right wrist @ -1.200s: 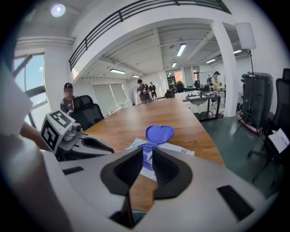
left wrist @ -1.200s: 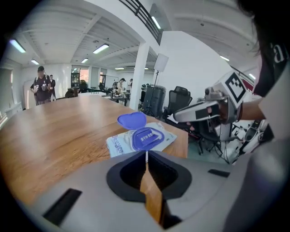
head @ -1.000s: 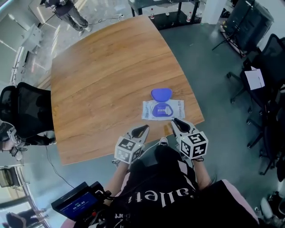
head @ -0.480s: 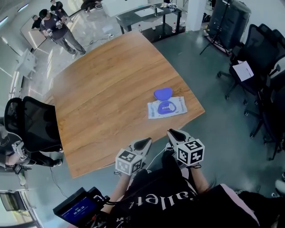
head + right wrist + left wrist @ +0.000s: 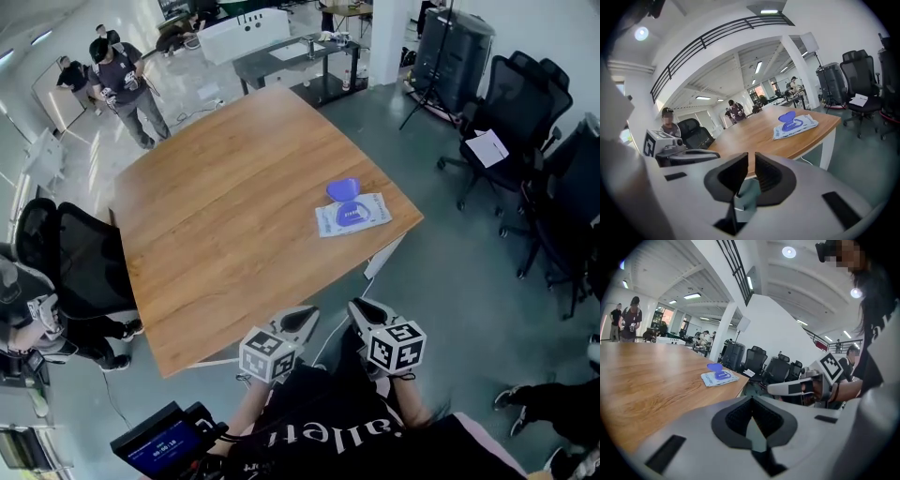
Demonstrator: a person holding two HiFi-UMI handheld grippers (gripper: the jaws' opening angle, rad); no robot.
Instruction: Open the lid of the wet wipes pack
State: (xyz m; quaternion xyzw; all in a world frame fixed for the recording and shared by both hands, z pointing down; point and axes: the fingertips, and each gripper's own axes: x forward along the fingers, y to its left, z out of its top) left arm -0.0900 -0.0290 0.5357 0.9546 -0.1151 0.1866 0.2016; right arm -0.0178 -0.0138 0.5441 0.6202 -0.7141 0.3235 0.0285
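Note:
The wet wipes pack [image 5: 356,216] lies flat near the right corner of the wooden table [image 5: 216,216], its blue lid [image 5: 343,188] flipped open and standing up behind the opening. Both grippers hang off the table's near edge, close to my body and well short of the pack. My left gripper [image 5: 302,319] has its pads touching at the tips with nothing between them. On my right gripper [image 5: 361,309] a narrow slit shows between the pads and nothing is held. The pack [image 5: 719,377] shows far ahead in the left gripper view, and the pack [image 5: 794,126] likewise in the right gripper view.
Black office chairs [image 5: 525,103] crowd the floor to the right, and another chair [image 5: 66,253] stands at the table's left side. People [image 5: 117,75] stand beyond the far end. A device with a blue screen [image 5: 169,436] hangs at my lower left.
Both grippers have drawn back from the table's near edge toward my body, and the pack now lies much farther from them. The jaws look unchanged.

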